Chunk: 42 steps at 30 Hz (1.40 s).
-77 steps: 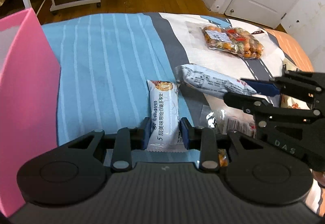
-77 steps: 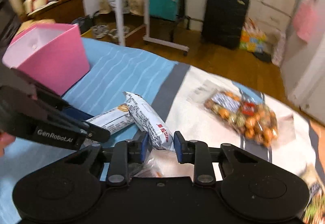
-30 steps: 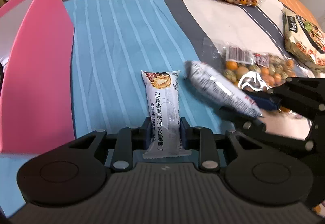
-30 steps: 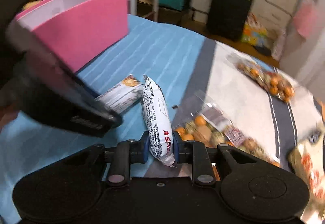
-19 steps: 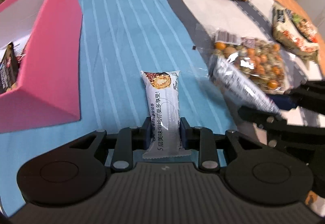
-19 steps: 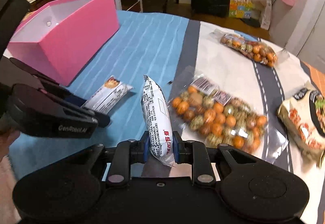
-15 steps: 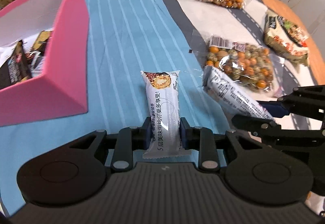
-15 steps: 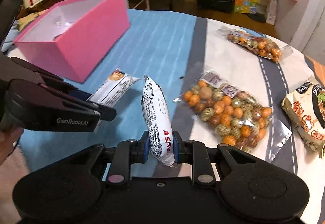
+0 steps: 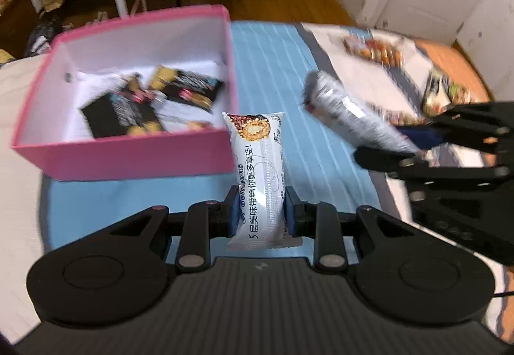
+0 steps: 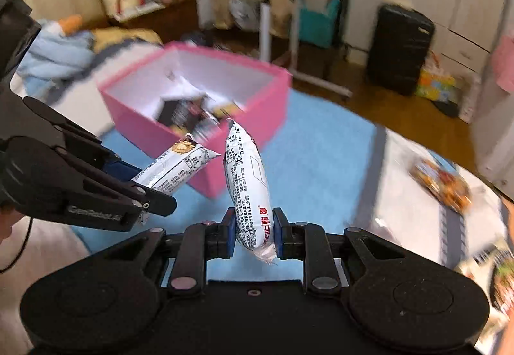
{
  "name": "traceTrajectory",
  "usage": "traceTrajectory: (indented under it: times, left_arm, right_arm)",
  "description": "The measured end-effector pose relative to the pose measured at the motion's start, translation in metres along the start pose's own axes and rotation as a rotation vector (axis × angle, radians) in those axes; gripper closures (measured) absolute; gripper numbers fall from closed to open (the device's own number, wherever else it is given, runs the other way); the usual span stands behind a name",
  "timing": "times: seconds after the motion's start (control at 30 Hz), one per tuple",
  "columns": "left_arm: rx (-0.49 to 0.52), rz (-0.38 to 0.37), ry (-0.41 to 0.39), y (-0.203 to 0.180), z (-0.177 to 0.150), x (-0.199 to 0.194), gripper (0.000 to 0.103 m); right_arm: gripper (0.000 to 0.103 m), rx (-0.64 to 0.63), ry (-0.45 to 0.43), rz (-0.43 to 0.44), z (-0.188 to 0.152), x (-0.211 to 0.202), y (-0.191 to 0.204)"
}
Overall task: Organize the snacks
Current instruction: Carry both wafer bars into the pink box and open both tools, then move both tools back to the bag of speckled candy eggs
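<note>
Cluttered bedroom floor and a dark suitcase (image 10: 400,49) lie beyond the bed (image 9: 321,149), whose blue striped cover carries everything. At the left sits the pink box (image 9: 128,159), open-topped, with dark snack packets (image 9: 125,112) already on its white bottom. Just right of it the left claw (image 9: 261,210) is clamped on the lower end of a white snack bar (image 9: 258,168), which stands up past the box's near right corner. Further right the right claw (image 10: 253,229) pinches a white snack pouch (image 10: 249,181) the same way, both off the bed. Loose bags of nuts (image 9: 374,49) remain at the far right. To drop them well, I would carry each claw fully over the box's rim, one after the other so they do not collide, then lower before letting go.
</note>
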<state>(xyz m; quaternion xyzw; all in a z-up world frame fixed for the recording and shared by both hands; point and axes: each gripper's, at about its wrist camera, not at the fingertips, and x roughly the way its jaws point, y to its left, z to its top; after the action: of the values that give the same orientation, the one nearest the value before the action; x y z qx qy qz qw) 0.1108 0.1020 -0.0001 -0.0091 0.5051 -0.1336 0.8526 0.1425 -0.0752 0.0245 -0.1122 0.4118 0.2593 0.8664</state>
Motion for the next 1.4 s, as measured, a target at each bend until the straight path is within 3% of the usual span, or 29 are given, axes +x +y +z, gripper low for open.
traceTrajectory:
  times: [0.13,0.23,0.37,0.43,0.5,0.63,0.97,1.07,1.17,1.4]
  left_arm:
    - [-0.014,0.028,-0.070,0.034,0.012,-0.040,0.076]
    - [-0.040,0.085,-0.078,0.060,0.025,-0.047,0.076]
    - [-0.111,0.147,-0.054,0.104,0.049,-0.029,0.076]
    - [-0.152,0.149,-0.030,0.128,0.063,-0.005,0.076]
    - [-0.212,0.210,0.009,0.152,0.075,0.026,0.076]
    - [-0.233,0.297,0.011,0.177,0.079,0.061,0.076]
    - [-0.241,0.373,0.032,0.195,0.076,0.093,0.072]
    - [-0.239,0.382,0.035,0.188,0.077,0.090,0.059]
    - [-0.219,0.357,0.017,0.180,0.077,0.084,0.058]
    - [-0.143,0.248,-0.017,0.137,0.073,0.042,0.049]
  right_arm:
    - [0.077,-0.083,-0.041,0.052,0.034,0.011,0.018]
    - [0.077,-0.162,-0.029,0.061,0.061,0.029,0.030]
    - [0.077,-0.255,0.023,0.046,0.099,0.068,0.036]
    - [0.077,-0.288,0.039,0.060,0.112,0.092,0.039]
    - [0.077,-0.307,0.056,0.069,0.121,0.114,0.041]
    - [0.077,-0.299,0.087,0.104,0.127,0.147,0.046]
    - [0.076,-0.295,0.186,0.047,0.111,0.195,0.054]
    - [0.063,-0.296,0.176,0.043,0.108,0.195,0.053]
    - [0.055,-0.272,0.111,0.068,0.105,0.177,0.046]
    - [0.035,-0.082,-0.103,0.096,0.080,0.082,0.003]
